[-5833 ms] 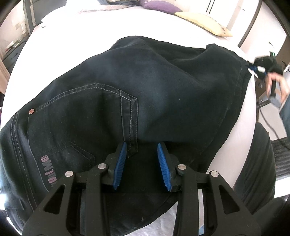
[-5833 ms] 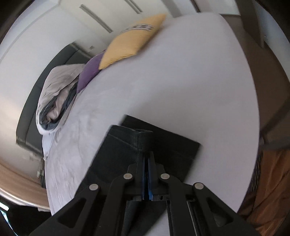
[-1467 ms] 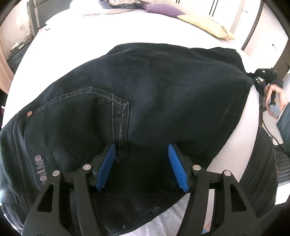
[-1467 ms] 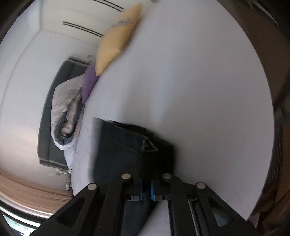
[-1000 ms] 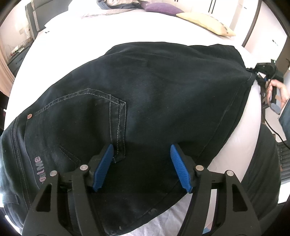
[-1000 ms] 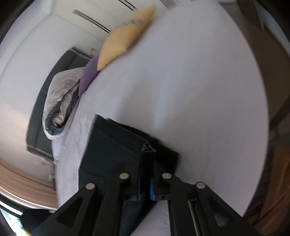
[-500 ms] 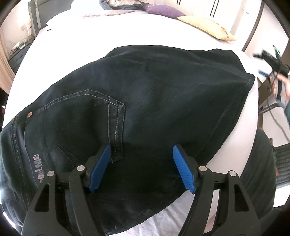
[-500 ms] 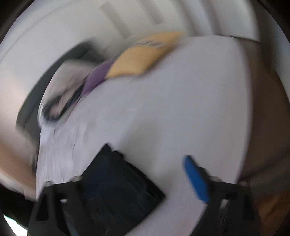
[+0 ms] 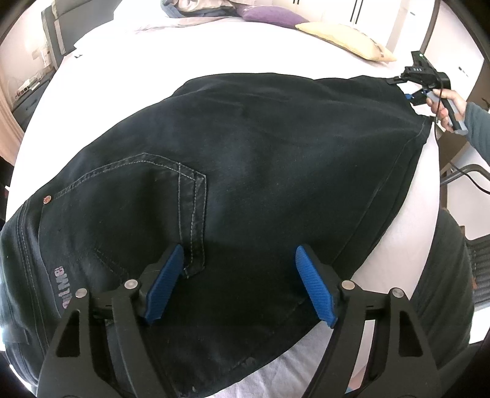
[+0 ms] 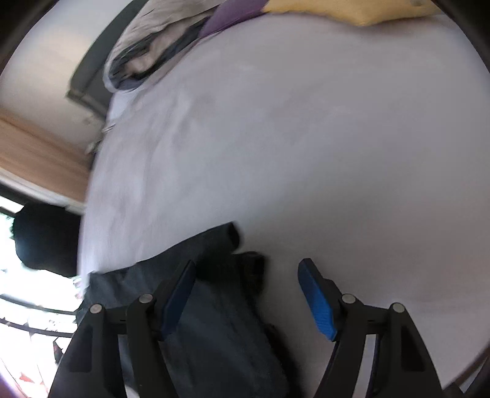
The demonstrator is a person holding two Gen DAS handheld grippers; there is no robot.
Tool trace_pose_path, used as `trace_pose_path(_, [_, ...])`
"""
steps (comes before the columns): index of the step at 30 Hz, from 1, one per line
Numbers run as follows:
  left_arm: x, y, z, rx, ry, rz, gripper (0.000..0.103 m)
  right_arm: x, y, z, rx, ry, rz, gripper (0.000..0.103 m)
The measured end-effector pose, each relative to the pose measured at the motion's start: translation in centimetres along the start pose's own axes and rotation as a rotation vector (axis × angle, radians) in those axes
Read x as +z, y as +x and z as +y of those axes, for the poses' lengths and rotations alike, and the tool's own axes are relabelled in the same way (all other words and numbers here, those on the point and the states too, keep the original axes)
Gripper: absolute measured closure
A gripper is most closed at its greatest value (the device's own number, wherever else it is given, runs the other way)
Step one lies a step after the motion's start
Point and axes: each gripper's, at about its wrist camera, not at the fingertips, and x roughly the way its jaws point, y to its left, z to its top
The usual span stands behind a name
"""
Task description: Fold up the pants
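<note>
Dark denim pants (image 9: 260, 159) folded lengthwise on a white bed (image 9: 214, 49).
They lie flat, back pocket (image 9: 147, 196) facing up at the waist end; the hem end (image 10: 235, 245) lies stacked on the sheet.

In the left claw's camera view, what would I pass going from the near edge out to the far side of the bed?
Left claw → pants → white sheet → purple pillow.

Pants (image 9: 260, 159) — dark matt denim, pale stitching — on smooth white sheet (image 9: 190, 49).
</note>
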Motion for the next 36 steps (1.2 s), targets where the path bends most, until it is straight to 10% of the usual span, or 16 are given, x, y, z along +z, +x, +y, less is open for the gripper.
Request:
trace_pose_path(6, [0.3,0.5,-0.5,0.01,0.002,-0.001,0.025,-0.1,0.8,1.9,-0.029,-0.128,-0.018,0.071])
trace_pose_path(13, [0.1,0.7,-1.2,0.021,0.014,-0.009,0.022,-3.1,-4.6,4.8,-0.014,-0.331,-0.484,0.076])
trace_pose_path(15, [0.2,0.8,-1.3,0.023,0.016,-0.006,0.022,-2.9,-5.0,2.5,-0.165,-0.257,-0.547,0.075])
trace_pose_path(17, [0.3,0.9,-1.3,0.02,0.015,-0.005,0.022,-0.9,-2.7,-1.8,-0.451,-0.034,-0.329,0.073])
trace_pose_path(23, [0.2,1.1,-1.2,0.023,0.014,-0.009,0.02,-3.5,-7.2,0.7,-0.224,-0.017,-0.441,0.071])
trace_pose_path(25, [0.3,1.1,-1.2,0.022,0.012,-0.009,0.02,-4.6,-7.1,4.9,-0.078,-0.115,-0.433,0.055])
trace_pose_path(30, [0.3,1.3,-1.5,0.026,0.007,-0.017,0.018,-8.2,-3.7,9.0,0.108,-0.165,-0.273,0.04])
trace_pose_path(32, [0.2,1.3,-1.5,0.02,0.006,-0.03,0.018,-9.9,-0.8,7.4,0.053,-0.146,-0.201,0.04])
trace_pose_path(33, [0.0,1.2,-1.4,0.015,0.009,-0.039,0.018,-10.1,0.3,6.7,-0.019,-0.133,-0.18,0.049])
trace_pose_path(35, [-0.2,1.0,-1.3,0.01,0.011,-0.044,0.018,-10.6,0.3,3.5,-0.007,-0.045,-0.233,0.103])
trace_pose_path(36, [-0.3,0.8,-1.2,0.01,0.009,-0.045,0.018,-10.3,-0.4,1.4,-0.019,0.033,-0.254,0.103])
